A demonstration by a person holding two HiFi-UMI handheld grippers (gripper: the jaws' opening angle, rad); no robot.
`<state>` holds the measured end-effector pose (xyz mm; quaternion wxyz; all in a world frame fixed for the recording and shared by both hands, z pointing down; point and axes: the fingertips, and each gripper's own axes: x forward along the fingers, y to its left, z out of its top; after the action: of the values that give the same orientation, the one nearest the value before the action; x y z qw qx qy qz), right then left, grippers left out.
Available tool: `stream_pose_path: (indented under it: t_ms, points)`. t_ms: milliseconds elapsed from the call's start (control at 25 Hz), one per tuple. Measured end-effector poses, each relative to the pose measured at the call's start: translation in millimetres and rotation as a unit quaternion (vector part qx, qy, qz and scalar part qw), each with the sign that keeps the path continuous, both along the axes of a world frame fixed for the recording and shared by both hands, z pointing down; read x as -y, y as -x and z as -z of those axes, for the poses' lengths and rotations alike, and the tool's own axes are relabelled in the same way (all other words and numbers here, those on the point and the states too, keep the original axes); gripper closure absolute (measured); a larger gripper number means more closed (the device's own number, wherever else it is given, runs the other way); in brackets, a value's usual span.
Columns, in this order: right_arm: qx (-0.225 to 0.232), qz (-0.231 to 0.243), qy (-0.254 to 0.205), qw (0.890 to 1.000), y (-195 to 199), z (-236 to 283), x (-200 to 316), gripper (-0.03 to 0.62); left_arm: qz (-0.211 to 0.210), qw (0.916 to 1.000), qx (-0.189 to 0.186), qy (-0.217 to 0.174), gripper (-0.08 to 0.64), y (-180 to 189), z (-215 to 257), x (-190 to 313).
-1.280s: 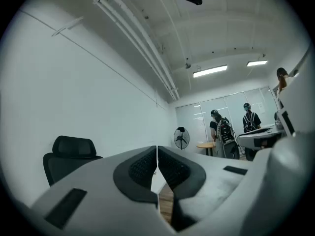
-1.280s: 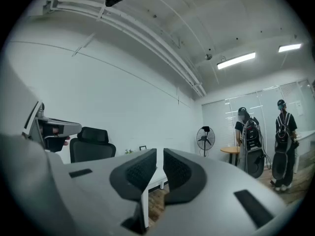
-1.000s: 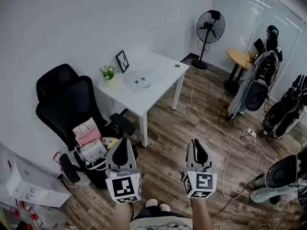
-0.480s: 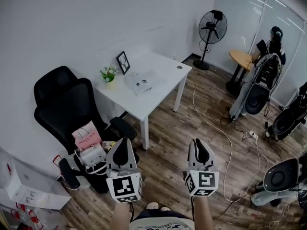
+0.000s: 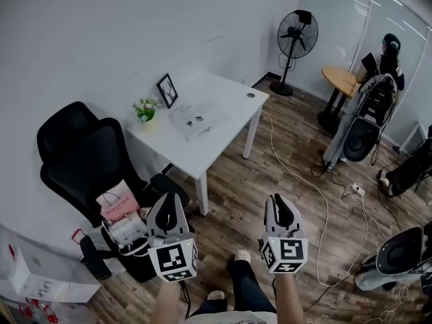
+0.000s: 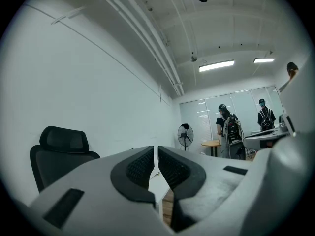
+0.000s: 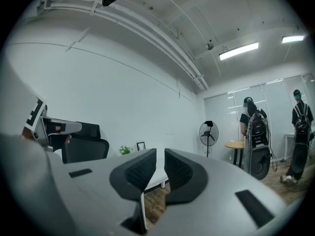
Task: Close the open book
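Both grippers empty and off the table; book open.

I see the left gripper (image 5: 168, 202) and the right gripper (image 5: 279, 202) held side by side and level above the wooden floor (image 5: 290, 174), well apart from the white table (image 5: 226, 123). In the left gripper view the jaws stand together, with only a thin slit between the pads and nothing in it. In the right gripper view the jaws are nearly together, the gap narrow, nothing held. The book (image 5: 194, 119) lies open on the table, toward the end nearest the black office chair (image 5: 84, 160). It is near the potted plant (image 5: 145, 109) and the picture frame (image 5: 166, 90), which both stand along the table's wall edge.
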<state>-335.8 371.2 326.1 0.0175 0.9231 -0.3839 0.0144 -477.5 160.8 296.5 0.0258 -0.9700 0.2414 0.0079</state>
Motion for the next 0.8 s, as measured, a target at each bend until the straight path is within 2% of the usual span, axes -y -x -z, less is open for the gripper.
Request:
stream_pose_path:
  t_ms: [280,560,800]
  points:
    - [0.008,0.009,-0.007,1.0,-80,-14,13,0.545,0.026,0.9995,0.007,0.013,0.535,-66,-20,18]
    - [-0.01,0.054,0.004,0.998,-185,-3,50,0.545,0.072,0.997,0.016,0.023,0.535,-156,-23,43]
    - [-0.016,0.092,-0.004,0.996,-265,9,81,0.545,0.112,0.9934,0.008,0.025,0.535,-221,-18,62]
